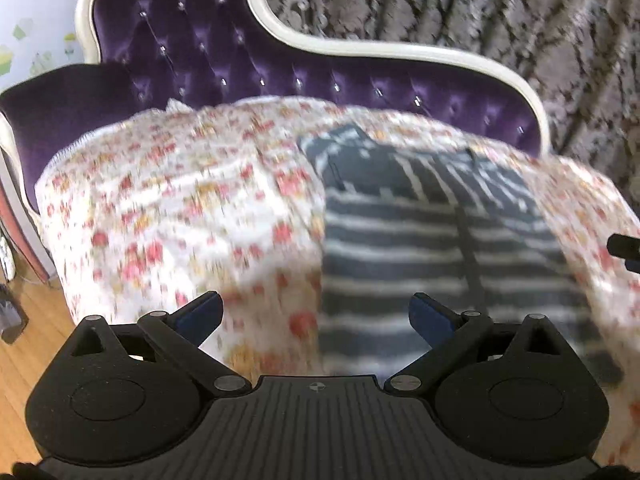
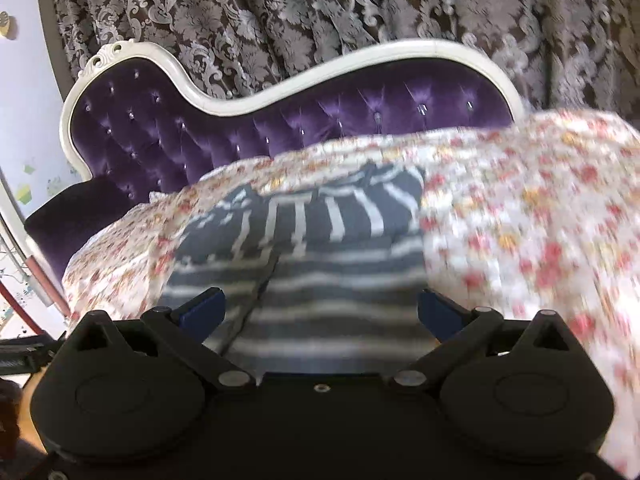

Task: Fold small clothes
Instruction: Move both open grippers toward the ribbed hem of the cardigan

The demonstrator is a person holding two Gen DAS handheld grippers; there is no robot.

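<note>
A dark grey garment with white stripes (image 1: 432, 240) lies flat on a floral sheet (image 1: 168, 208), with its sleeves folded in at the top. It also shows in the right wrist view (image 2: 320, 248). My left gripper (image 1: 316, 312) is open and empty, above the garment's left edge near its lower end. My right gripper (image 2: 320, 312) is open and empty, above the garment's lower middle. A dark part of the right gripper shows at the right edge of the left wrist view (image 1: 626, 250). Both views are blurred.
The floral sheet (image 2: 520, 220) covers a purple tufted chaise with a white frame (image 2: 280, 128). A patterned dark curtain (image 2: 320, 8) hangs behind. Wooden floor (image 1: 36, 340) shows at the left, with items leaning there.
</note>
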